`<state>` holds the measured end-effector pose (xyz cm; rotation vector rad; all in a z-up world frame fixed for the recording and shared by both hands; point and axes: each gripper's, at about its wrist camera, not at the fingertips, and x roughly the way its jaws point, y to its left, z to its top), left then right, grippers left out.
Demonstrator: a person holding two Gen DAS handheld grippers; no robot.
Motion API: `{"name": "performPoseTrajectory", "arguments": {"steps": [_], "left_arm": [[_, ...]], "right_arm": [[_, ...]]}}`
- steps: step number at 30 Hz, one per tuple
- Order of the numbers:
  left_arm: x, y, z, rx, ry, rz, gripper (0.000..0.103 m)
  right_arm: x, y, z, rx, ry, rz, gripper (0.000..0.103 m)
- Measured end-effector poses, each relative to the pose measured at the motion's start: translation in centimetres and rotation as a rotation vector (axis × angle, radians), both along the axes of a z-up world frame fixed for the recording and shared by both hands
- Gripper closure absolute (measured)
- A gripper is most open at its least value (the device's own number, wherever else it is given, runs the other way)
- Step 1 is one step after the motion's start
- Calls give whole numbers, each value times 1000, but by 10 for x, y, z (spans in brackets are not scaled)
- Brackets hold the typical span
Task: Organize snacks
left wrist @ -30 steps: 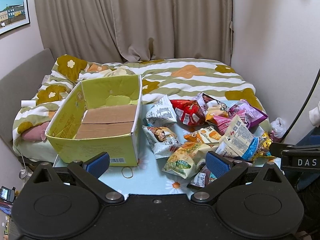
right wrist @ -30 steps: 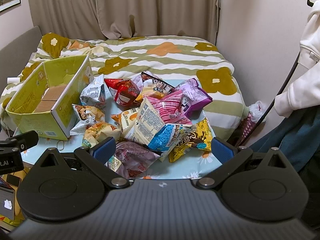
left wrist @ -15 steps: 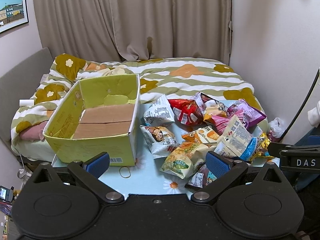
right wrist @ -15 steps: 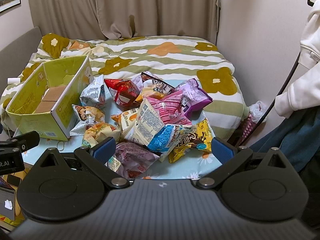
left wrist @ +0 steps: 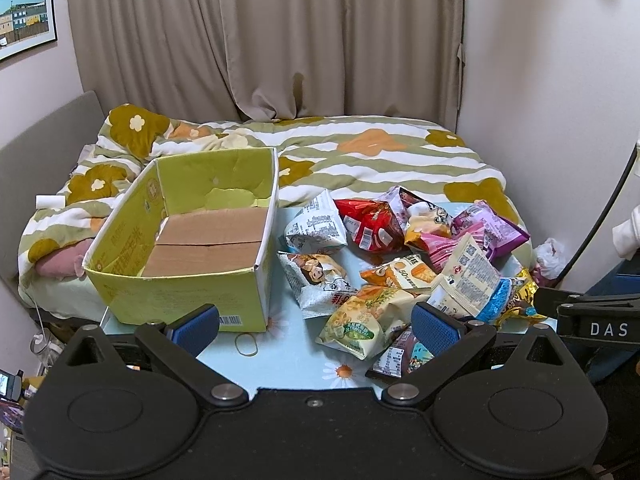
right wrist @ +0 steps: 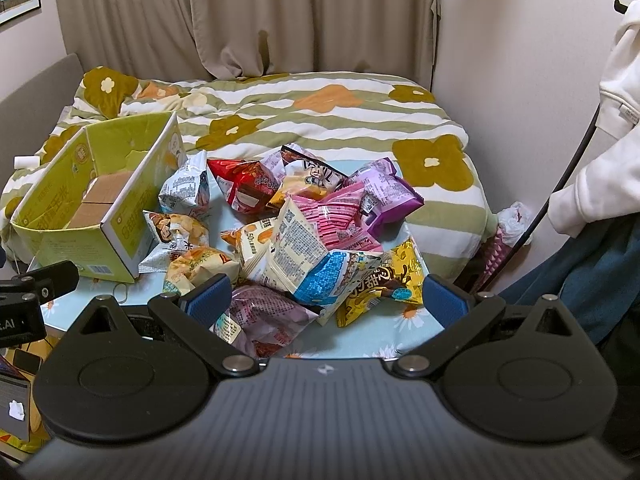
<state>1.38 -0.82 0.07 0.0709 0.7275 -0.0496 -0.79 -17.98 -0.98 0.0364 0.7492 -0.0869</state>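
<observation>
An open green cardboard box (left wrist: 176,288) (right wrist: 116,236) with a bare brown bottom stands on the left of a light-blue flowered table (left wrist: 288,356) (right wrist: 360,336). To its right lies a heap of several snack bags, among them a red bag (left wrist: 368,224) (right wrist: 244,184), a purple bag (left wrist: 492,228) (right wrist: 384,188), a pink bag (right wrist: 340,220), a white-and-blue bag (left wrist: 468,276) (right wrist: 304,256) and a yellow-green bag (left wrist: 364,320). My left gripper (left wrist: 316,324) hangs open at the table's near edge. Over the heap's near side my right gripper (right wrist: 326,300) is open too. Neither holds anything.
A rubber band (left wrist: 246,345) lies on the table by the box. Behind the table is a bed with a striped flowered quilt (left wrist: 360,160). A person's white sleeve (right wrist: 612,120) and a black cable (right wrist: 560,184) are at the right, by the wall.
The left gripper has drifted slightly left and back, so box and bags sit a little further right in its view. The right wrist view is almost unchanged.
</observation>
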Motion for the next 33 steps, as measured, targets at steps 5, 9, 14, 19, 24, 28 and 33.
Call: {"name": "performPoseTrajectory", "arguments": {"steps": [5,9,14,19,24,28,33], "left_arm": [[0,1,0,0,-1,0,0],[-1,2,0,-1,-1,0,0],[2,2,0,0,13,-6,0],[10,3,-2,9,21,-30,0],[33,3,-29,-7,71,-135,0],[59,5,-57,-45,136,-234,0],[86,3,-78,-10,132,-338,1]], "right_arm": [[-2,2,1,2,0,0,0],[-3,5,3,3,0,1,0],[0,-3,-1,3,5,0,0],[2,-9,0,30,38,-3,0],[15,-15,-21,95,76,13,0],[28,-18,-43,219,132,-24,0],[46,-14,-71,332,181,-107,0]]}}
